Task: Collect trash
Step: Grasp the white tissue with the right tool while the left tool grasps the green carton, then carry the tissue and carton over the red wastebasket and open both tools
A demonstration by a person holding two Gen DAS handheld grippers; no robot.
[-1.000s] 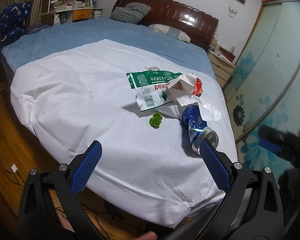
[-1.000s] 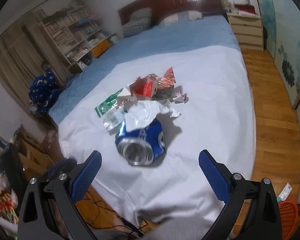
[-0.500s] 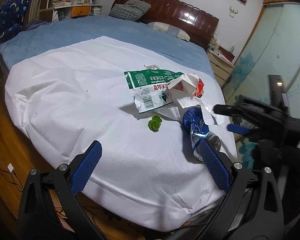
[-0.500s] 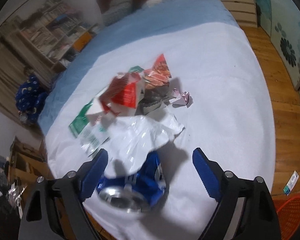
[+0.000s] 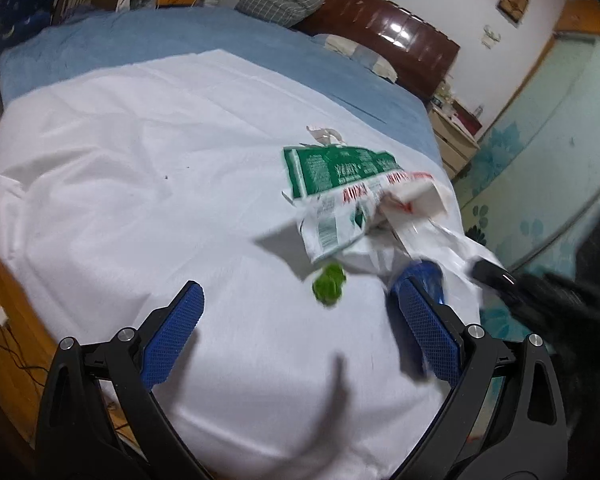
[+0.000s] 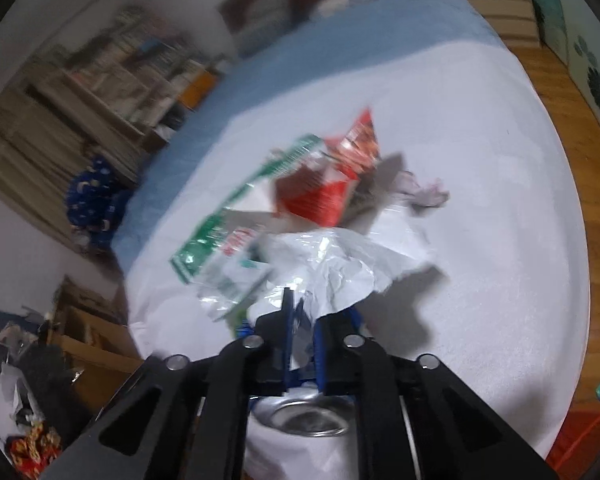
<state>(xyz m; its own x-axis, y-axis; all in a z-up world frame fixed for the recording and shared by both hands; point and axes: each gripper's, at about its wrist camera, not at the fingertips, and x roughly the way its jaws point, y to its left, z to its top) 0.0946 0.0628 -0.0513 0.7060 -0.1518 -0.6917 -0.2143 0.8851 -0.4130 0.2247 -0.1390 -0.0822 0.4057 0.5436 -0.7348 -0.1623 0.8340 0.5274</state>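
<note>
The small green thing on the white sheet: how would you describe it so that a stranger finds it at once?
Start from the white sheet that covers the near end of the bed, and find the pile of trash on it. At the near edge of that pile, just below the green and white wrapper, lies the small green lump. It is the only bright lime-green, rounded piece there; its neighbours are flat wrappers and a blue can.

Matt white cloth sheet over blue bedspread; glossy printed plastic wrapper; crinkled shiny white plastic bag; bare metal can top; polished wooden headboard
</note>
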